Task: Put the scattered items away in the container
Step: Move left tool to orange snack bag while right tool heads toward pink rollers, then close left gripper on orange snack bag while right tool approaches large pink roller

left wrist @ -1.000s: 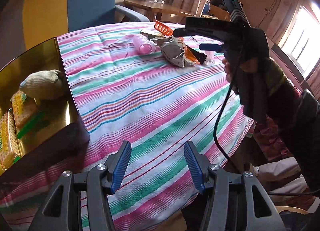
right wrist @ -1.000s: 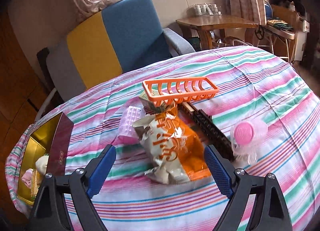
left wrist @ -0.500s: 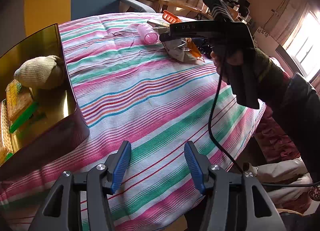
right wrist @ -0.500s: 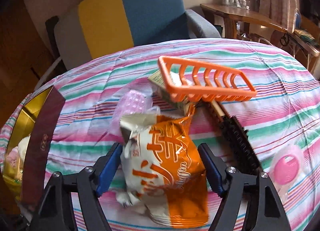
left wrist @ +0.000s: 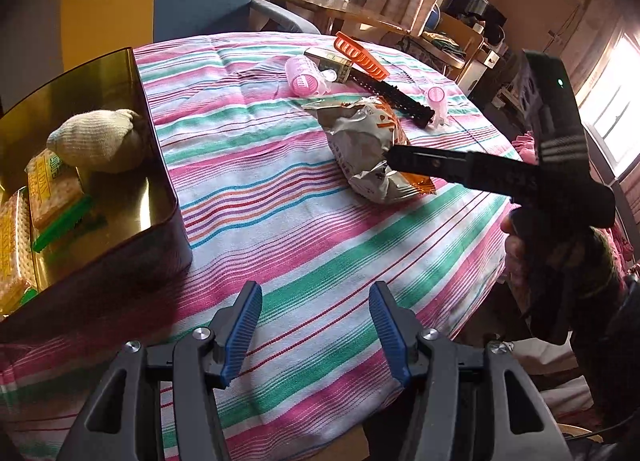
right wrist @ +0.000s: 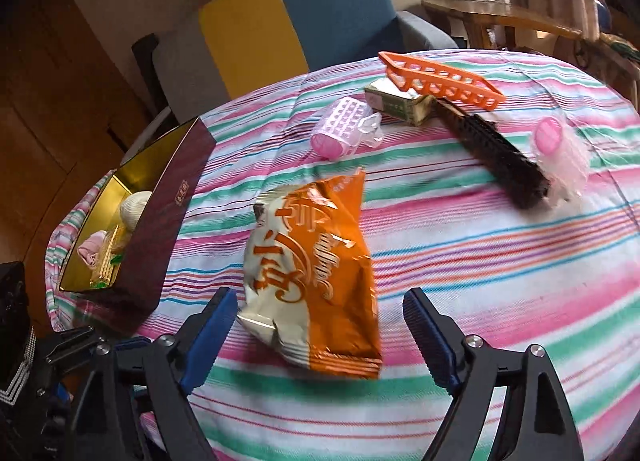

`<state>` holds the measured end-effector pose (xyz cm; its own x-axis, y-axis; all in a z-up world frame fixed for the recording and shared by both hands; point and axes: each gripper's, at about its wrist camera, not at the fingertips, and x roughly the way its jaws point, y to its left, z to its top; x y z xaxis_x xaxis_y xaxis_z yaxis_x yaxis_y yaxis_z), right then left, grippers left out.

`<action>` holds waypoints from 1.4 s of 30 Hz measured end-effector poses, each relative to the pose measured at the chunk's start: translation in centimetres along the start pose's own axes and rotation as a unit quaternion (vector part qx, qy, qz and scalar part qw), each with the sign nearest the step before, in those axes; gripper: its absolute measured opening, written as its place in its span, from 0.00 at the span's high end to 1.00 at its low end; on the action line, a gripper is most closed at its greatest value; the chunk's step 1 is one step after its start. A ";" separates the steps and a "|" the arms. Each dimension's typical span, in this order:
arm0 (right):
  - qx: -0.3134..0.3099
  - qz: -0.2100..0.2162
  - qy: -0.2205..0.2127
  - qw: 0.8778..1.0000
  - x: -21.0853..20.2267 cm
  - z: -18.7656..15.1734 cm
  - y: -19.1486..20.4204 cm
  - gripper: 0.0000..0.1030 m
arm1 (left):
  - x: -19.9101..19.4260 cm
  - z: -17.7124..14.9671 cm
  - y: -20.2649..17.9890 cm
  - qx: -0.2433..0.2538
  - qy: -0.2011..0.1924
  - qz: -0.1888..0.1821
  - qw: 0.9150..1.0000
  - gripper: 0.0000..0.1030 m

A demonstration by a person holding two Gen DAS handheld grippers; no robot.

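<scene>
An orange and white snack bag [right wrist: 316, 269] lies on the striped tablecloth; it also shows in the left wrist view [left wrist: 368, 149]. My right gripper [right wrist: 320, 329] is open, its blue pads either side of the bag's near end. In the left wrist view it [left wrist: 394, 159] reaches over the bag. My left gripper [left wrist: 314, 327] is open and empty above the table's near edge. The gold-lined container [left wrist: 160, 165] at left holds a cream sock ball [left wrist: 96, 145] and cracker packs [left wrist: 48, 189].
Farther back lie a pink hair roller [right wrist: 344, 129], a small green-gold box [right wrist: 400, 105], an orange comb rack [right wrist: 440, 79], a black brush [right wrist: 496, 157] and a second pink roller [right wrist: 556, 153]. A blue and yellow armchair [right wrist: 304, 21] stands behind the table.
My right gripper has come down and forward, so the snack bag now lies between its open pads. My left gripper has stayed open and drifted slightly.
</scene>
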<state>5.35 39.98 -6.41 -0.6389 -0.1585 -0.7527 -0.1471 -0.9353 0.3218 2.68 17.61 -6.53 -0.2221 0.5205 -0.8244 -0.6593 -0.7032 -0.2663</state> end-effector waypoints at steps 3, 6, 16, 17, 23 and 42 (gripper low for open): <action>0.009 -0.048 -0.014 0.999 -1.7 -1.0 -1.7 0.12 | 0.1 1.5 -0.7 -0.008 -0.004 -0.014 1.000 0.43; 0.014 -0.100 -0.021 0.995 -2.5 -2.1 -3.1 0.11 | 0.6 3.4 -1.3 -0.022 -0.005 -0.031 0.999 0.42; 0.017 -0.114 -0.063 0.991 -2.6 -4.2 -3.9 0.00 | 3.8 9.4 -3.9 -0.032 0.005 -0.002 0.999 0.39; 0.011 -0.117 -0.068 0.991 -2.5 -4.4 -3.7 0.00 | 4.3 9.8 -3.9 -0.037 0.009 0.001 0.999 0.39; -0.015 -0.125 -0.077 0.989 -2.3 -5.0 -3.3 0.00 | 6.4 11.1 -4.3 -0.045 0.020 0.022 0.999 0.39; 0.036 -0.051 -0.007 0.998 -3.9 -0.7 -7.2 0.00 | 7.7 11.5 -3.2 -0.021 0.019 0.022 0.999 0.34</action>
<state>9.41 47.15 -6.16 -0.6283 -0.0585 -0.7758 -0.2662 -0.9208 0.2850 -5.15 29.48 -6.31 -0.2235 0.4704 -0.8537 -0.6184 -0.7454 -0.2489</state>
